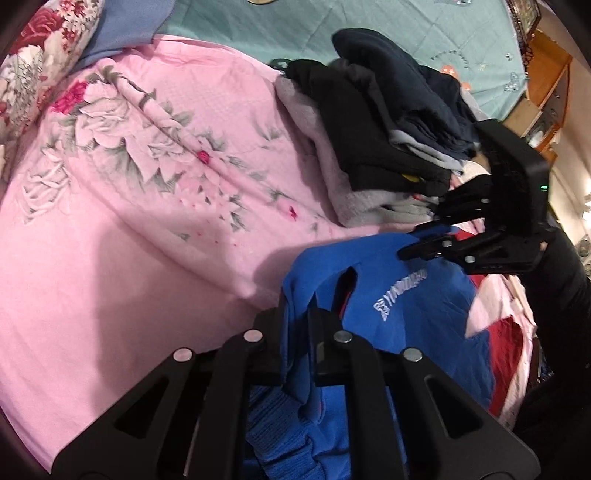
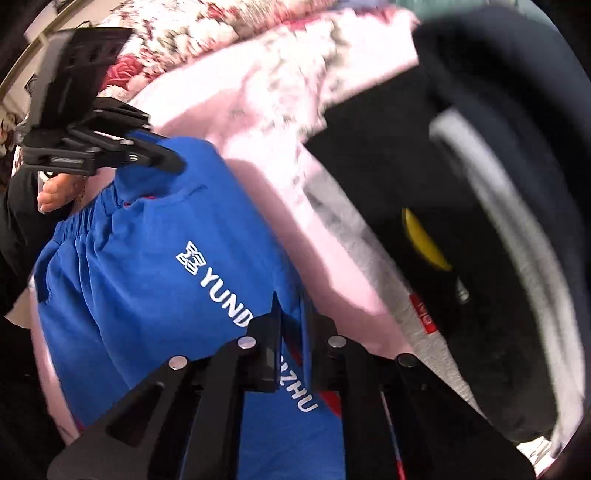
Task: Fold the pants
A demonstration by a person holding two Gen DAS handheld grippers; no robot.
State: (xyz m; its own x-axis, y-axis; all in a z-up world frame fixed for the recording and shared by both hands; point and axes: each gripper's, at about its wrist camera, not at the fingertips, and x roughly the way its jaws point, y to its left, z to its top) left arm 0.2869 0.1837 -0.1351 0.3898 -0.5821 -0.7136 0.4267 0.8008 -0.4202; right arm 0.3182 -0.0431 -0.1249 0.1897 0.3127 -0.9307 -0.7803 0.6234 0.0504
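Observation:
Blue pants (image 1: 399,314) with white lettering hang between both grippers above a pink floral bedsheet (image 1: 129,221). My left gripper (image 1: 295,325) is shut on the fabric near the waistband. My right gripper (image 2: 291,325) is shut on the blue pants (image 2: 155,295) at the lettering. In the left wrist view the right gripper (image 1: 410,245) pinches the pants' far edge. In the right wrist view the left gripper (image 2: 173,162) pinches the upper corner by the elastic waistband.
A stack of folded dark and grey clothes (image 1: 388,140) lies on the sheet just beyond the pants; it fills the right of the right wrist view (image 2: 461,206). A floral pillow (image 1: 37,62) and teal cover (image 1: 332,29) lie farther back. Wooden furniture (image 1: 546,88) stands right.

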